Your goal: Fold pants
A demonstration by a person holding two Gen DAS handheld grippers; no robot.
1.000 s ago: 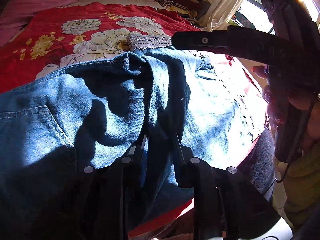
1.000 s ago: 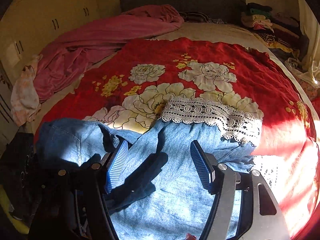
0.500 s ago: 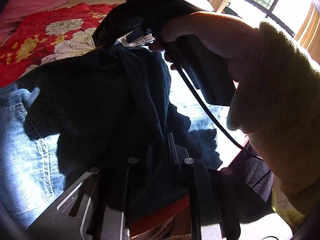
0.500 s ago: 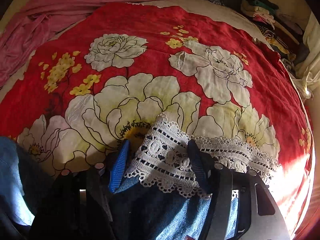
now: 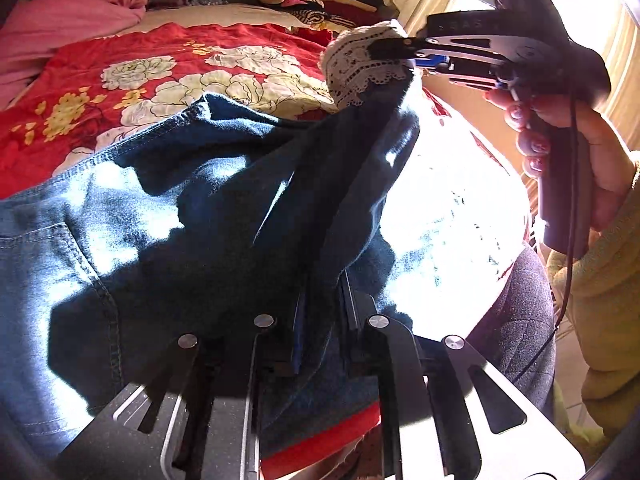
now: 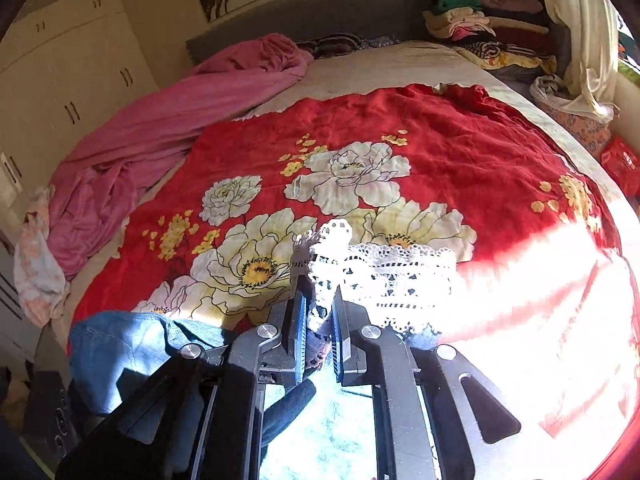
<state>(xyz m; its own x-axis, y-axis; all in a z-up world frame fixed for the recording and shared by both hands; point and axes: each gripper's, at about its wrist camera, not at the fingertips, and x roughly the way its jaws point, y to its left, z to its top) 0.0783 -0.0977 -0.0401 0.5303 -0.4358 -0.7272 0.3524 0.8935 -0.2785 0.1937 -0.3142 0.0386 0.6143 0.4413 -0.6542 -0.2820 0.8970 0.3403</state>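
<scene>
The blue denim pants (image 5: 168, 216) with a white lace hem (image 6: 384, 276) lie on the red flower-printed bedspread (image 6: 400, 128). The left hand-held gripper (image 5: 322, 312) pinches a dark denim fold. The right hand-held gripper (image 6: 318, 320) pinches the lace hem, raised above the bed.

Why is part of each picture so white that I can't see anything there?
Left wrist view: sunlight washes out the jeans to the right of the lifted leg; the folds nearer the camera sit in dark shadow. Right wrist view: glare whitens the red bedspread at its right side and the lace hem.
</scene>
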